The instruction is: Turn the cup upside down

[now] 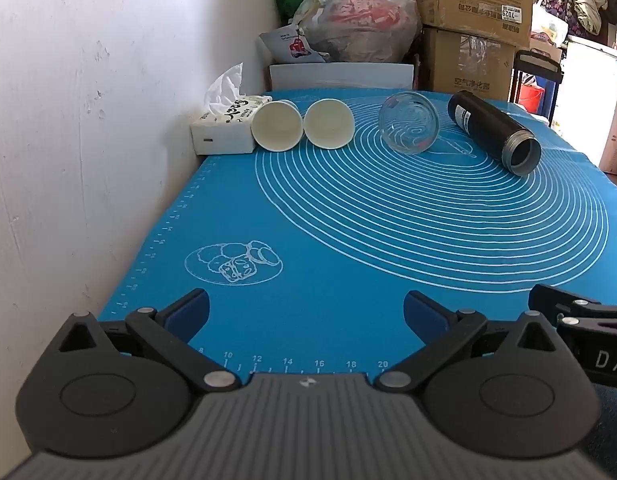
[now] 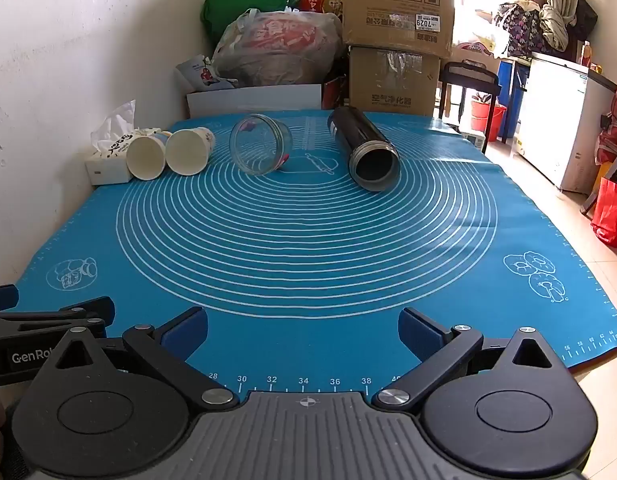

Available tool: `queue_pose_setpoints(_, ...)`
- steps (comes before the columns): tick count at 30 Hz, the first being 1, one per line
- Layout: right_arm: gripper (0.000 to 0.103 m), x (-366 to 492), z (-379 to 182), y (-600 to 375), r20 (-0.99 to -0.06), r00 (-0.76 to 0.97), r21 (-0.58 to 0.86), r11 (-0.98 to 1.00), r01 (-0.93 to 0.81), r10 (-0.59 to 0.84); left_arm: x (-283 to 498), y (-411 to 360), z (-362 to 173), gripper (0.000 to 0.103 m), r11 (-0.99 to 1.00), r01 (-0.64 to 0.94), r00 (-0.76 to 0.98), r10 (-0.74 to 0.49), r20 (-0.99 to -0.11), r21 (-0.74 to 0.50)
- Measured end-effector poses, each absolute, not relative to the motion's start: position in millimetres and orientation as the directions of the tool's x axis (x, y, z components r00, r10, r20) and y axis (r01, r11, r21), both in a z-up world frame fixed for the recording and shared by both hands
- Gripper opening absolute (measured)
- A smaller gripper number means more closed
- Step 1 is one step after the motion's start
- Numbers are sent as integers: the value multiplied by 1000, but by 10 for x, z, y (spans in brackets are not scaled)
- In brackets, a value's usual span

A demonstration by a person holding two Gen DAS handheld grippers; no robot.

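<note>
Glass cup (image 2: 261, 145) sideways, mid-mat (image 2: 308, 240); grippers apart

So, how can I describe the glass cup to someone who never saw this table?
Look at the far end of the blue mat, where four vessels lie on their sides. The glass cup is third from the wall, between a paper cup and the black flask. Only it is transparent.

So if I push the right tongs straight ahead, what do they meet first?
Bare mat for a long stretch, then probably the glass jar lying on its side, or the gap between it and the black flask. Depth is hard to judge. The right tongs are open and empty.
</note>
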State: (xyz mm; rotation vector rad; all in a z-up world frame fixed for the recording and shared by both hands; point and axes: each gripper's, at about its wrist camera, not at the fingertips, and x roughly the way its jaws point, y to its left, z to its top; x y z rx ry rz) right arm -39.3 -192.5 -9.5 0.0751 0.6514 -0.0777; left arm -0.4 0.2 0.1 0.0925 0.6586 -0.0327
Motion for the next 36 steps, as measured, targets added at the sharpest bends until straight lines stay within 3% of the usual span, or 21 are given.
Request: queue_pose_setpoints(36, 103, -379, -102, -1912, -611, 790, 41, 995, 95, -50, -2, 4, 0, 102, 995, 61, 786, 2, -618, 82)
